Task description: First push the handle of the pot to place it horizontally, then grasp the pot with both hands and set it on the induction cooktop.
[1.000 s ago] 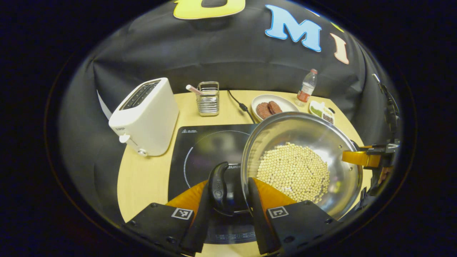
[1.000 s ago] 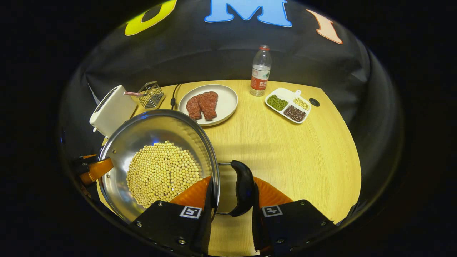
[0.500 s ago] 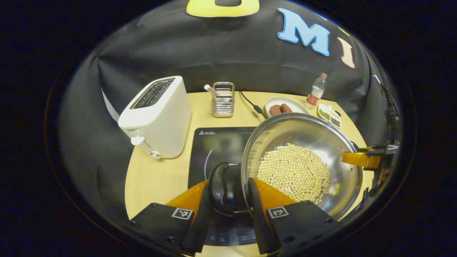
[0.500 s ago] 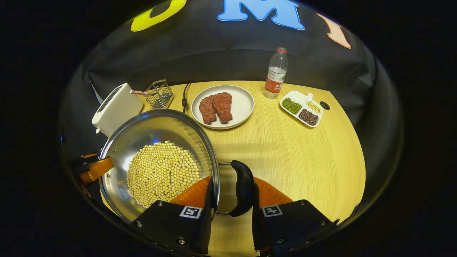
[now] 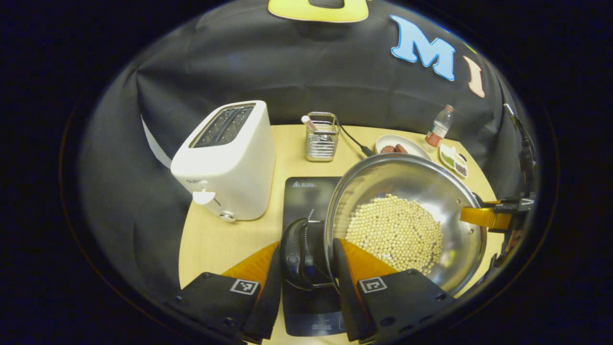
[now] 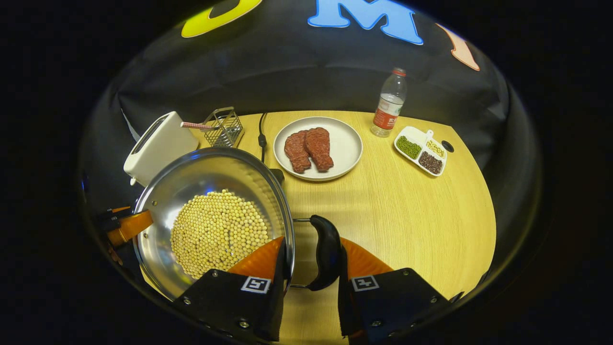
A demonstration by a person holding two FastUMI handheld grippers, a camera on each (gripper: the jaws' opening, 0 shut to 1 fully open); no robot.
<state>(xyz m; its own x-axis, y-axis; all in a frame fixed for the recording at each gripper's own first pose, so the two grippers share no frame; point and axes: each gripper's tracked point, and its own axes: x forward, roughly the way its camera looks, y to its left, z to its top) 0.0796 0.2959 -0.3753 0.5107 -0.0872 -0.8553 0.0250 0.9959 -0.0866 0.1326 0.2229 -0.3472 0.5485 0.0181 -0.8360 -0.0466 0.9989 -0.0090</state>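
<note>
in the left gripper view the left gripper (image 5: 306, 268) is clamped narrow on the pot's black side handle (image 5: 293, 251), and the pot (image 5: 407, 191), full of pale beans (image 5: 393, 232), hangs above the induction cooktop (image 5: 306, 191). over the last second the cooktop has slid from beside the pot to partly under it, and the toaster (image 5: 225, 160) has drawn closer, so the carry looks nearly over the target. the toaster stands just left of the cooktop, the wire rack (image 5: 322, 143) behind it; room to the left is tight, so drifting further risks a knock.

in the right gripper view the right gripper (image 6: 311, 278) pinches the opposite handle (image 6: 328, 251), one finger inside the rim. the plate (image 6: 342, 139) with meat, the bottle (image 6: 389, 103) and the divided dish (image 6: 421, 148) have shifted rightward and away. the table (image 6: 407, 215) on this side is bare wood, with plenty of room to withdraw. what remains, i'd judge, is centring and lowering level.
</note>
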